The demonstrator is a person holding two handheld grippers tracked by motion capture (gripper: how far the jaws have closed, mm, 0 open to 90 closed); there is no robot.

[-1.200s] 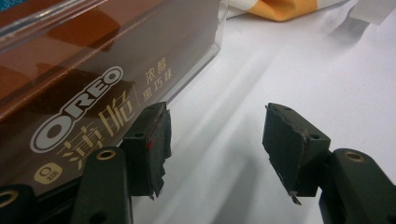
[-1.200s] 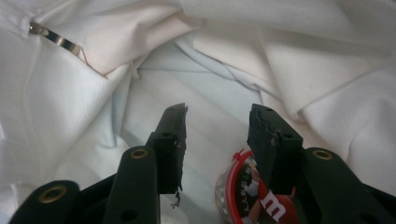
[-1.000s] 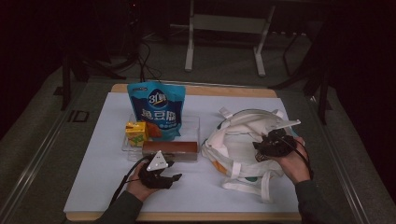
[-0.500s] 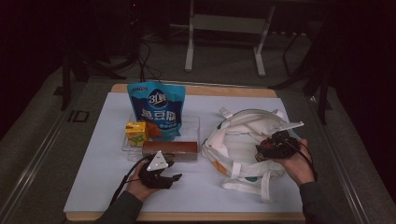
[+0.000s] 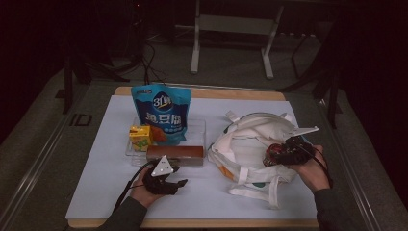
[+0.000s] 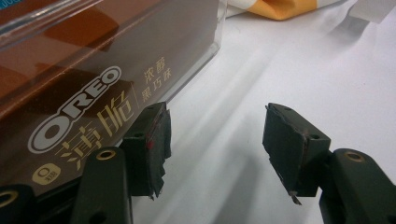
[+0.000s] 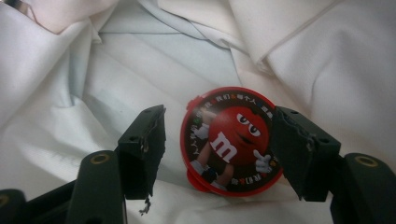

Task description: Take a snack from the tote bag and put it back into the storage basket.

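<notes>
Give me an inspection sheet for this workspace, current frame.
Surface: white mat on a wooden table, flat.
Job's things: round red M&M's tub lying in the white tote bag.
Clutter: blue snack pouch, yellow juice carton, brown Oreo box, all in a clear tray.
Grippers: right gripper jaws have just been opening, tub between them, left pad clear of it; left gripper open beside the Oreo box.
Cables: black cable trailing from the left gripper.
Surroundings: dark floor, metal stand behind.
</notes>
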